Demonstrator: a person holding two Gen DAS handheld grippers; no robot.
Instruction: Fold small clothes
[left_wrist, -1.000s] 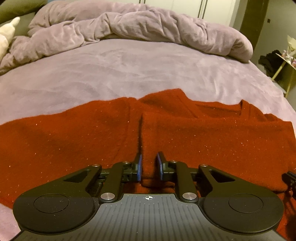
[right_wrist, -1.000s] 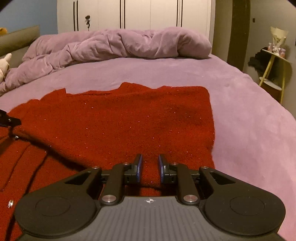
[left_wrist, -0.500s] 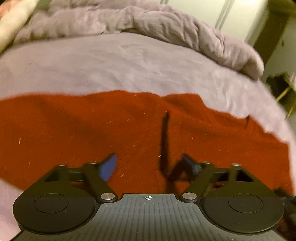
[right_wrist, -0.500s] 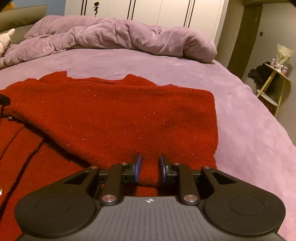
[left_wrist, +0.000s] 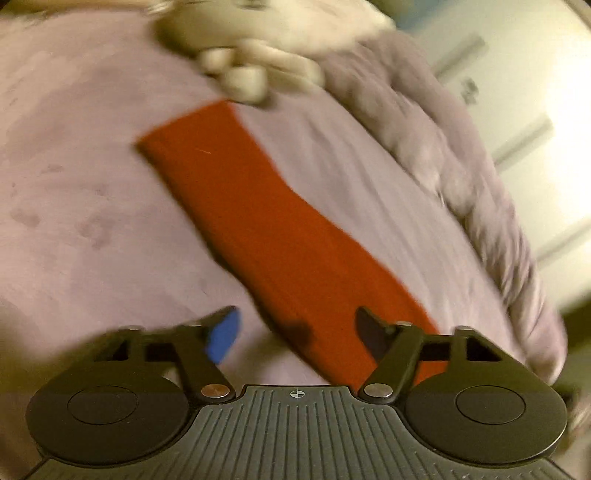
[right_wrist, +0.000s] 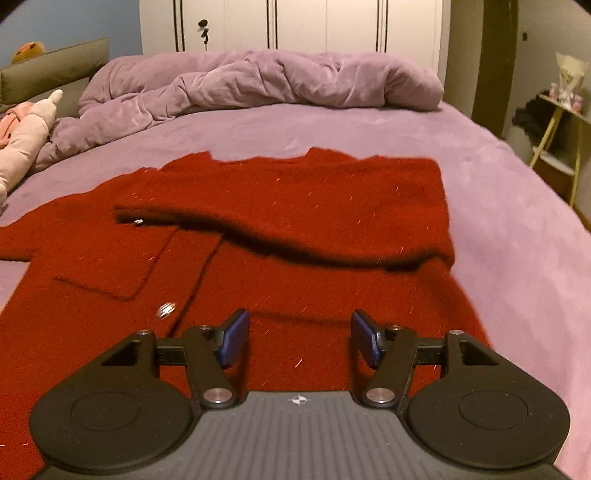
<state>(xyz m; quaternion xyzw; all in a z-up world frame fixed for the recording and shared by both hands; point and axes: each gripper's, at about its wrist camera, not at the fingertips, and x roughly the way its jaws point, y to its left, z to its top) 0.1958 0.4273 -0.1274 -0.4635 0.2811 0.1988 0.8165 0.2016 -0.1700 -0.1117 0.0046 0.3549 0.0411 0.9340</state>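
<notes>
The red cardigan (right_wrist: 303, 236) lies spread on the bed (right_wrist: 517, 229), its right part folded across the body, its sleeve (left_wrist: 258, 221) stretched slantwise toward the plush toy (left_wrist: 258, 66); the body's long axis I cannot tell. The folded flap looks loose and could slump open. The left claw (left_wrist: 295, 332) is closing, the right claw (right_wrist: 297, 339) opening, neither gripping cloth
</notes>
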